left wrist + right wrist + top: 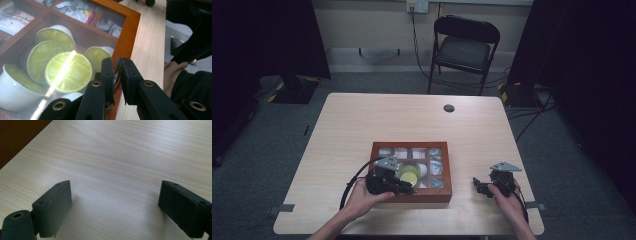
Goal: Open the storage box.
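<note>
A brown wooden box (411,196) with a glass lid lies at the table's near middle. Through the glass I see green-topped capsules (68,72) in one compartment, with a streak of glare across them. My left gripper (409,189) sits at the box's front edge, held by a hand. In the left gripper view its jaws (117,62) are shut on a thin striped tab (116,75) at the wooden rim (127,32). My right gripper (478,186) rests low over bare table to the right of the box. It stands open (115,195) with nothing between its fingers.
Other compartments hold sachets and packets (402,153). A dark round grommet (449,108) is set in the far part of the table (362,120). A black folding chair (464,50) stands beyond the table. A sleeve (175,75) hangs off the table's edge.
</note>
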Action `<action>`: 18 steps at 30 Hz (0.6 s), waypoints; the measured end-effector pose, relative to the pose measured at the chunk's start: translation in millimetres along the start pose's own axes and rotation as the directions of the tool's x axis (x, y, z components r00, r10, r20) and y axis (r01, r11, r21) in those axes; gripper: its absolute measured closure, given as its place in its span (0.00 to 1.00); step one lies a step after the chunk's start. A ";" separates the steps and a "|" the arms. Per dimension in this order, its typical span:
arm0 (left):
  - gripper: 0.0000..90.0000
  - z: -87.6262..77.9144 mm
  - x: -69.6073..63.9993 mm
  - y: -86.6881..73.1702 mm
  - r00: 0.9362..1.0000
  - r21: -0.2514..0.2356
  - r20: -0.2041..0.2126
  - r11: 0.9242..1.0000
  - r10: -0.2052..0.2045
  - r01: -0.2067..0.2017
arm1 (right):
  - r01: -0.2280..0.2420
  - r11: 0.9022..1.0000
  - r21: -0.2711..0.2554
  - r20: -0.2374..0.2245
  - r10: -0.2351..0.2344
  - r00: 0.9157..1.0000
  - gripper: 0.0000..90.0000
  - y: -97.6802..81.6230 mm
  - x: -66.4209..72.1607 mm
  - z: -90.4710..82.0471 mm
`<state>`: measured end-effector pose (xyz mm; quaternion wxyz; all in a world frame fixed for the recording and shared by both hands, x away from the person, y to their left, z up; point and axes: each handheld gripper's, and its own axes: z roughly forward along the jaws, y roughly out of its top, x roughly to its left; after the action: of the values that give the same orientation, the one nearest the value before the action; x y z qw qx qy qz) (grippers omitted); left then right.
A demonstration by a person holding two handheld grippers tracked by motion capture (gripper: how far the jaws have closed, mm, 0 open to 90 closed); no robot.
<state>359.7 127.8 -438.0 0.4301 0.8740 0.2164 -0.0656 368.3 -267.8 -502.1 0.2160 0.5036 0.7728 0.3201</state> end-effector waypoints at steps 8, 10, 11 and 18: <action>0.90 -5.2 -0.5 8.0 1.000 0.009 0.002 1.000 -0.010 0.010 | 0.001 1.000 0.000 0.000 -0.001 1.000 0.12 0.1 -0.1 0.1; 0.90 -8.1 0.2 12.9 1.000 0.014 0.012 1.000 -0.009 0.009 | 0.003 1.000 -0.002 0.000 -0.003 1.000 0.12 0.1 -0.3 0.3; 0.90 -10.0 0.5 14.5 1.000 0.011 0.016 1.000 -0.012 0.012 | 0.004 1.000 -0.002 0.000 -0.004 1.000 0.12 0.1 -0.3 0.3; 0.90 -19.3 3.9 23.5 0.998 -0.009 0.039 0.999 -0.053 0.053 | 0.004 1.000 -0.002 0.001 -0.004 1.000 0.12 0.1 -0.3 0.3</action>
<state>372.0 131.5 -410.2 0.4369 0.8642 0.2315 -0.0927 368.7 -267.9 -502.2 0.2175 0.5019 0.7734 0.3205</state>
